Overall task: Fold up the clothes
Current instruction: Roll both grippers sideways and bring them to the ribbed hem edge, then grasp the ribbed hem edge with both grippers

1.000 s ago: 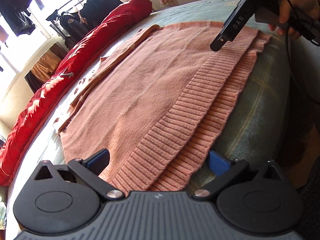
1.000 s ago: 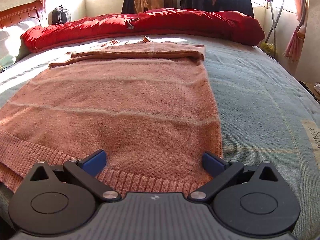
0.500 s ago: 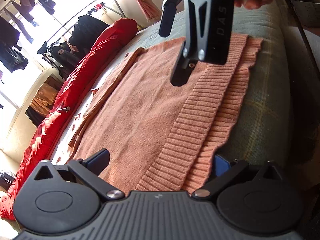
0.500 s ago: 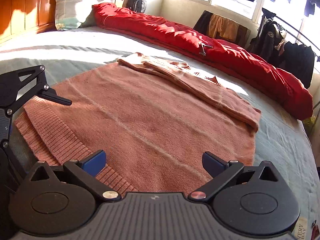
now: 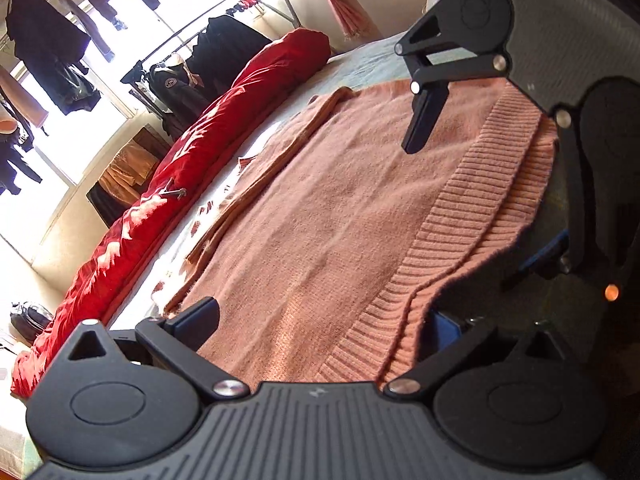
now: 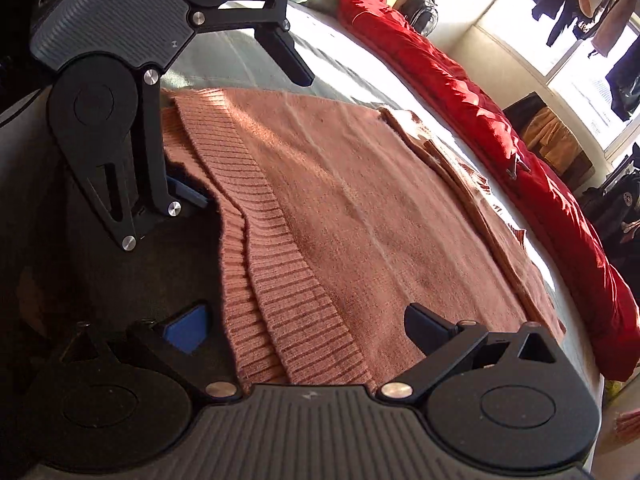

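Between the fingers of my left claw point(image 5: 324, 320) lies the ribbed hem of the pink sweater point(image 5: 340, 208), spread flat on the bed point(image 6: 248, 60); that claw stands released, one finger over the knit, the other below the hem edge; my right claw point(image 6: 304, 324) is likewise released, straddling the same hem beside it; beyond both, a red duvet point(image 6: 500, 120) runs along the bed's far side.
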`<action>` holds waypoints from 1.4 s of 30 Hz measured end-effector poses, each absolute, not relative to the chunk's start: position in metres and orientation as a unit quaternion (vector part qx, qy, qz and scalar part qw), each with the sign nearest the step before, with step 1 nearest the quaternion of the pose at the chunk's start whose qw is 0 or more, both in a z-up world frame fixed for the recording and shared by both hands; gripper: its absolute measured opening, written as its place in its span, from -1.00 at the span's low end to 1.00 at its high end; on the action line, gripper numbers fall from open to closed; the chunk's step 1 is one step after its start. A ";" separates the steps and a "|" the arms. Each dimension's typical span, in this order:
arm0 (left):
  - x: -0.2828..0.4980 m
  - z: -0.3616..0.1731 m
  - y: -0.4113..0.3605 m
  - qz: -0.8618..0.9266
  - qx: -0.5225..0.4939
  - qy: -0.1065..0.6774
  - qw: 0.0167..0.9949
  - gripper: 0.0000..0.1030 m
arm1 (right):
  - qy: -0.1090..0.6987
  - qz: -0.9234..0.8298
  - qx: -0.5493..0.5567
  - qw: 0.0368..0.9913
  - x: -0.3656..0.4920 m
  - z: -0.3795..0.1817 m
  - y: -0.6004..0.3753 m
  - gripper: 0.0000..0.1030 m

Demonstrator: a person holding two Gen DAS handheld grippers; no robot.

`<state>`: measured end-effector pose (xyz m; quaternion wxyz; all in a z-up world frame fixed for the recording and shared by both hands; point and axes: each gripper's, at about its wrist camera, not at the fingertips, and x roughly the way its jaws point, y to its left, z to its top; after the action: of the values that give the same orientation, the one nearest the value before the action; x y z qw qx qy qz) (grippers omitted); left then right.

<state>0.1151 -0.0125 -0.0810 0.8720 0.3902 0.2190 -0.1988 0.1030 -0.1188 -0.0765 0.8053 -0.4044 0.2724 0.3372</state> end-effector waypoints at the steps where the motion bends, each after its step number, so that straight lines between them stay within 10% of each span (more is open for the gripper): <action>1: 0.115 -0.080 -0.012 -0.198 0.390 0.218 0.873 0.99 | 0.267 0.327 -0.412 0.807 0.102 -0.080 -0.112 1.00; 42: 0.118 -0.103 0.002 -0.151 0.434 0.219 0.861 0.99 | 0.274 0.101 -0.514 0.807 0.124 -0.104 -0.187 1.00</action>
<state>0.1176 0.0017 -0.1029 0.8608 0.4340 0.2187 -0.1509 0.1241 -0.1869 -0.1044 0.8067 -0.5140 0.2736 0.1009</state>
